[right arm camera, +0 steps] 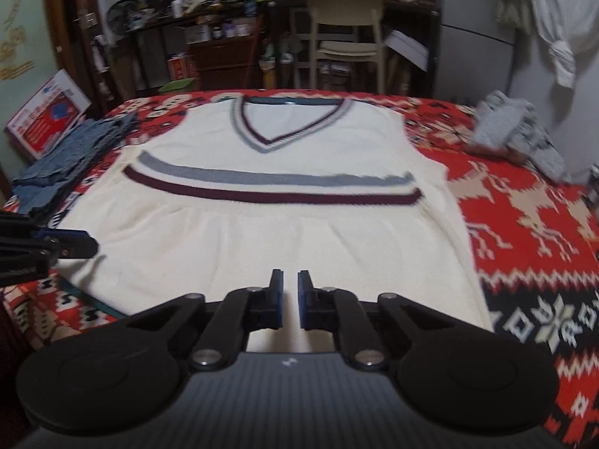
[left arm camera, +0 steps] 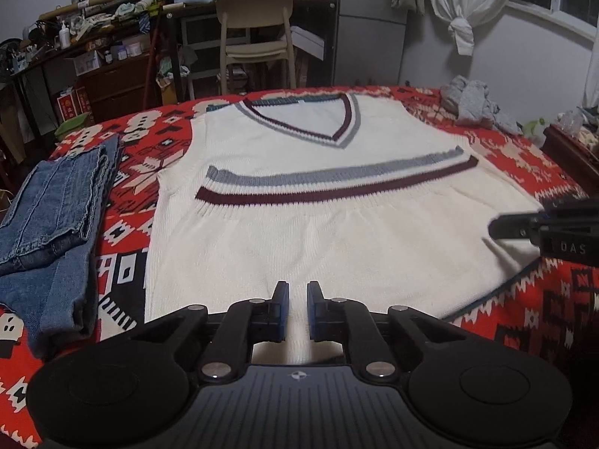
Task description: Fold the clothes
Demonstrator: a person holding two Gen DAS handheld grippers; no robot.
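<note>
A cream knit vest (left arm camera: 299, 149) with a V-neck and grey and maroon stripes lies flat on the red patterned blanket (left arm camera: 149, 157), neck away from me. My left gripper (left arm camera: 297, 299) hovers over its near hem, slightly left of centre, with a narrow gap between the fingers and only vest showing through. In the right wrist view the vest (right arm camera: 280, 157) looks blurred. My right gripper (right arm camera: 291, 292) hangs over the near hem with a similar narrow gap. Each gripper shows in the other's view: the right gripper (left arm camera: 494, 228) by the vest's right edge, the left gripper (right arm camera: 93, 247) by its left edge.
Folded blue jeans (left arm camera: 48, 217) lie left of the vest. A crumpled grey garment (left arm camera: 471, 104) sits at the far right of the blanket. A beige chair (left arm camera: 254, 26), cluttered shelves and a fridge stand behind. A wooden box (left arm camera: 569, 149) borders the right side.
</note>
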